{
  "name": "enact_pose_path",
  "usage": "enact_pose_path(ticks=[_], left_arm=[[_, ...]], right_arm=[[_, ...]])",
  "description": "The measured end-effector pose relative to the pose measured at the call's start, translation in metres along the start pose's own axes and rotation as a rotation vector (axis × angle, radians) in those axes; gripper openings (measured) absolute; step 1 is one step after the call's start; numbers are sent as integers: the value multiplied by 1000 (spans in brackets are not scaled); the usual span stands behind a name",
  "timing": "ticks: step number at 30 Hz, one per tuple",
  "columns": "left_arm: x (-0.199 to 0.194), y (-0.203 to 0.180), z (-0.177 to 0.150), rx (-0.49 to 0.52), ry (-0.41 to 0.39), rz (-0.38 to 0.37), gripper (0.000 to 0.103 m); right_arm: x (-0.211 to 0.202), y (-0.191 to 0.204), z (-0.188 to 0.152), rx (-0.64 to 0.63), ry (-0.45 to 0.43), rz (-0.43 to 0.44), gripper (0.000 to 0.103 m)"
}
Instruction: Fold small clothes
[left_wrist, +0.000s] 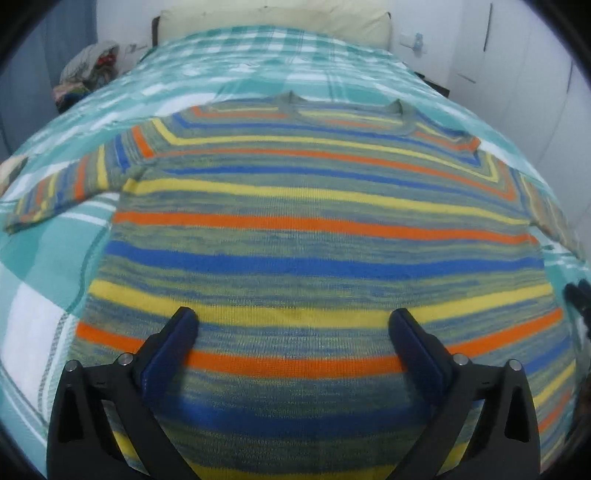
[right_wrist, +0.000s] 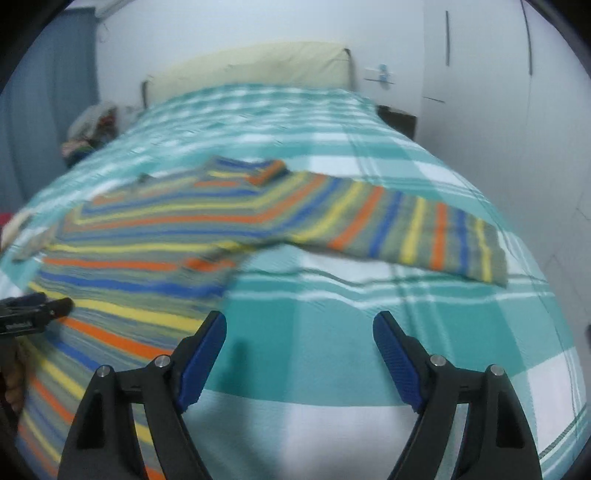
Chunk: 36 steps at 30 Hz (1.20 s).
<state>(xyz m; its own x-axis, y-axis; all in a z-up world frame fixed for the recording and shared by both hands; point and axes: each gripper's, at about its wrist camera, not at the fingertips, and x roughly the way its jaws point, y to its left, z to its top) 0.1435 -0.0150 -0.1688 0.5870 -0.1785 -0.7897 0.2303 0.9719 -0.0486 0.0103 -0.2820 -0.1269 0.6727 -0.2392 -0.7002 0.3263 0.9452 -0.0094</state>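
Left wrist view, sweater (left_wrist: 295, 236) flat, neckline far end

The left wrist camera sat low and close over the lower body of the striped sweater (left_wrist: 295, 221), facing up the bed (left_wrist: 48, 258) toward the headboard (left_wrist: 273, 18). The right wrist camera faced the same way from just off the sweater's right side, above bare plaid cover, with one sleeve (right_wrist: 406, 232) ahead. Both views shared the sweater, the bed, the headboard and the clothes pile (left_wrist: 88, 70) at far left. The left hand-held gripper (right_wrist: 33, 314) showed at the right view's left edge.
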Motion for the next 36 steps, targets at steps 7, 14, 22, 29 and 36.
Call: enact_pose_path(ticks=[7,14,22,29,36], left_arm=[[-3,0,-2,3,-1,8,103],[1,-1,-1,5,-1,9,103],[0,-2,-2,0,-2,3,103],[0,-1,-2,-1,-1,3,103],[1,-2,-2,0,-1,3,103]], right_arm=[[18,-18,-13,60,58,44,94],[25,-15,-13,42,73,39,98],[26,-12,-13,33,81,38,100],[26,-12,-13,33,81,43,101],[27,-13,-13,33,81,44,101]])
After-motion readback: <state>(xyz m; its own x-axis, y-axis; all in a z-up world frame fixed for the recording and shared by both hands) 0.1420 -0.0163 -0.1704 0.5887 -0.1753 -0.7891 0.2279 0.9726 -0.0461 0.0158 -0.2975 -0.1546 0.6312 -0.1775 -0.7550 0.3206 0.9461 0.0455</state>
